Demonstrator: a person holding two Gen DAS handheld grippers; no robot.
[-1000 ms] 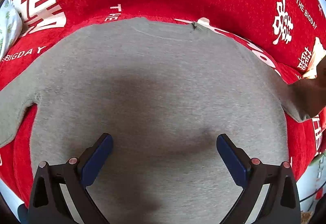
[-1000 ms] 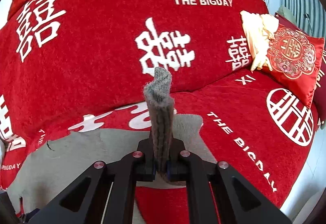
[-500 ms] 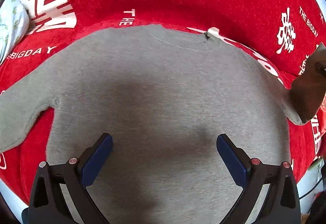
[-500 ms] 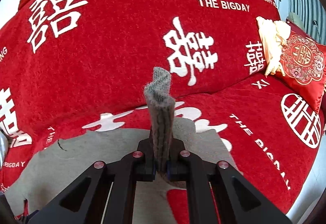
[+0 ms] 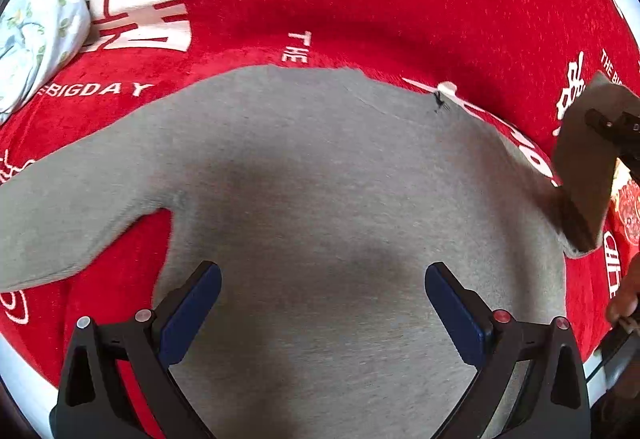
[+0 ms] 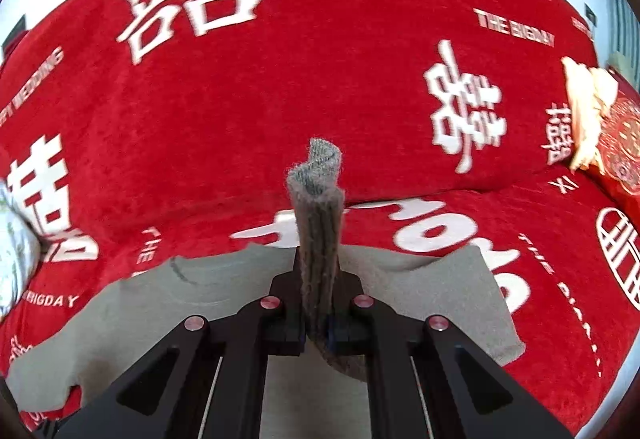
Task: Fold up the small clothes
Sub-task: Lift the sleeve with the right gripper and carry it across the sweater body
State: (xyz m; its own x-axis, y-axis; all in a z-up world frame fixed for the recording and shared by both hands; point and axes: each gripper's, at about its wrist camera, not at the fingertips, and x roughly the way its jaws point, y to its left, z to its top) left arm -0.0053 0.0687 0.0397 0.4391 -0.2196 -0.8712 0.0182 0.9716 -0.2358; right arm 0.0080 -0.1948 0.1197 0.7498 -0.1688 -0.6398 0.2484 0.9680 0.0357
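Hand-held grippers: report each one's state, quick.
Left hand-held gripper: open, empty, over the grey knitted sweater.
Right hand-held gripper: shut on the sweater's sleeve cuff.

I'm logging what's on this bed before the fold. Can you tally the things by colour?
Grey: 1, the sweater
Red: 2, the blanket and a cushion
Pale floral: 1, a cloth
Cream: 1, a cloth by the cushion
Total: 5
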